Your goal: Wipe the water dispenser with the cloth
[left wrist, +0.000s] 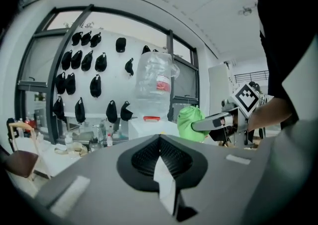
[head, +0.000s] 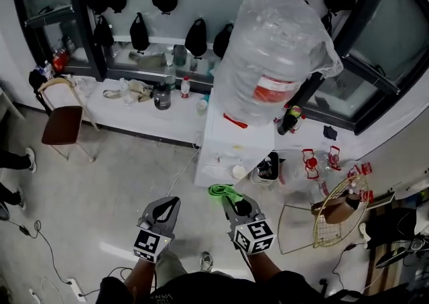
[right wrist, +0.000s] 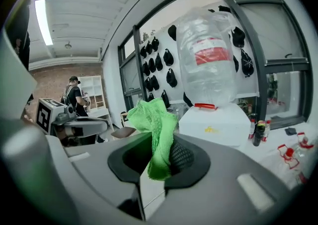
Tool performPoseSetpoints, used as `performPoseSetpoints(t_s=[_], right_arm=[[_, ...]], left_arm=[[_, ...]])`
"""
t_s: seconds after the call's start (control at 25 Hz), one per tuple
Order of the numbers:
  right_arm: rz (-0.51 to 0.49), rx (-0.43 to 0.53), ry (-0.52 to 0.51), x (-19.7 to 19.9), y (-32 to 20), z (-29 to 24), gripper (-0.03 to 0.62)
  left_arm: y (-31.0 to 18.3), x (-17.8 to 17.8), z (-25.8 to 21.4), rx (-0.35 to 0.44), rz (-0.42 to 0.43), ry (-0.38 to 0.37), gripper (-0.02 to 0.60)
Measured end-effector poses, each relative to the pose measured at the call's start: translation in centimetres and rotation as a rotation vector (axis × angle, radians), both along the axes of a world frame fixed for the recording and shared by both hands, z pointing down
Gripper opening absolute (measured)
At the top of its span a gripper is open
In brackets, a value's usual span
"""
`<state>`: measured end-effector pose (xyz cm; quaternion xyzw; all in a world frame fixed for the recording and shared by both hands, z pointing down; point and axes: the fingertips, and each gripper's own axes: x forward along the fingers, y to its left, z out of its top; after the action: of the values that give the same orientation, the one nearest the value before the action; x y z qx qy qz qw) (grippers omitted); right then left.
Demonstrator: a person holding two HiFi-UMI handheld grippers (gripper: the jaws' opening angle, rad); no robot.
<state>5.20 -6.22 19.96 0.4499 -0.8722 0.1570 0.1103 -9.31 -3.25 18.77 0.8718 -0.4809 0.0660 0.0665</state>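
A white water dispenser (head: pixel 231 148) stands on the floor ahead, with a big clear bottle (head: pixel 271 54) on top. My right gripper (head: pixel 231 198) is shut on a green cloth (head: pixel 223 192), held just short of the dispenser's front; the cloth (right wrist: pixel 156 134) sticks up between the jaws, with the dispenser (right wrist: pixel 213 124) beyond it. To its left my left gripper (head: pixel 171 205) hangs lower, jaws closed with nothing between them. From the left gripper view the dispenser (left wrist: pixel 149 124) is ahead and the cloth (left wrist: pixel 191 122) is to the right.
A low white ledge (head: pixel 134 111) with bottles and clutter runs along the window wall, and a brown chair (head: pixel 64 121) stands at the left. Right of the dispenser are red-capped bottles (head: pixel 312 162) and a wire basket (head: pixel 328 219). Cables lie on the floor at the left.
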Motion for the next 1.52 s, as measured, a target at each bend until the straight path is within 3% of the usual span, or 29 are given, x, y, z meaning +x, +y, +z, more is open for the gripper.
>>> performPoseSetpoints(t_s=[0.16, 0.52, 0.96, 1.52], right_arm=[[0.014, 0.013, -0.034, 1.0, 1.9, -1.6, 0.083], [-0.011, 0.051, -0.063, 2.4, 5.5, -4.4, 0.083], [-0.022, 0.068, -0.026, 4.2, 7.7, -4.7, 0.080], [-0.023, 0.073, -0.021, 4.1, 7.9, -4.9, 0.078]], left_arm=[[1.5, 1.0, -2.3, 0.049, -0.010, -0.011, -0.002], [4.9, 3.5, -4.9, 0.071, -0.026, -0.013, -0.002], [7.8, 5.4, -5.2, 0.076, -0.037, -0.018, -0.002], [8.0, 5.7, -5.8, 0.086, -0.029, -0.026, -0.002]])
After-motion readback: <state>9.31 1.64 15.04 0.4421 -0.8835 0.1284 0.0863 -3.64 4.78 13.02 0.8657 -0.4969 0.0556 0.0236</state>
